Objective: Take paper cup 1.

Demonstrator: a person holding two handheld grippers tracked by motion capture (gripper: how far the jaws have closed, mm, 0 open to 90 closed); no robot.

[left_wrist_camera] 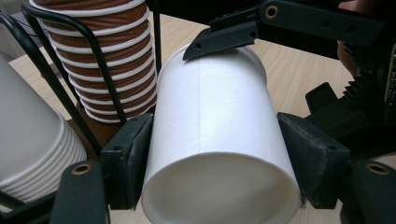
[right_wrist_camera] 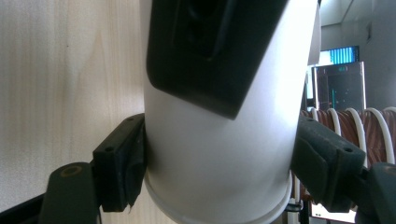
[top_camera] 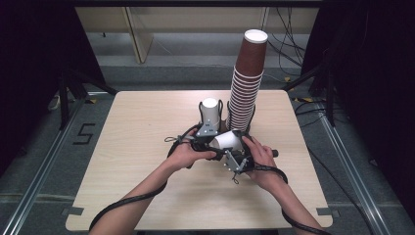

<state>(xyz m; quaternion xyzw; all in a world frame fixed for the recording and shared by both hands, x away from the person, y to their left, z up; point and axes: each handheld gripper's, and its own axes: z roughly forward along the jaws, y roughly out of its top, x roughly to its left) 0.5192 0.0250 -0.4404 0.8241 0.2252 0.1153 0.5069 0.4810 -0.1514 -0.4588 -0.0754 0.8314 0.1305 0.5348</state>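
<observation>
A single white paper cup (top_camera: 227, 141) lies on its side above the table, held between both grippers. My left gripper (top_camera: 208, 143) comes in from the left, and in the left gripper view its pads (left_wrist_camera: 133, 154) press on both sides of the cup (left_wrist_camera: 219, 116). My right gripper (top_camera: 239, 157) holds it from the right. Seen in the right gripper view, both of its pads (right_wrist_camera: 123, 163) touch the cup (right_wrist_camera: 219, 154) near its rolled rim. A jaw of the left gripper lies across the cup's upper part in that view.
A tall stack of brown cups (top_camera: 247, 83) stands in a black wire holder (left_wrist_camera: 98, 60) just behind the grippers. A shorter stack of white cups (top_camera: 210, 110) stands to its left. The wooden table (top_camera: 137, 147) has free room on the left and at the front.
</observation>
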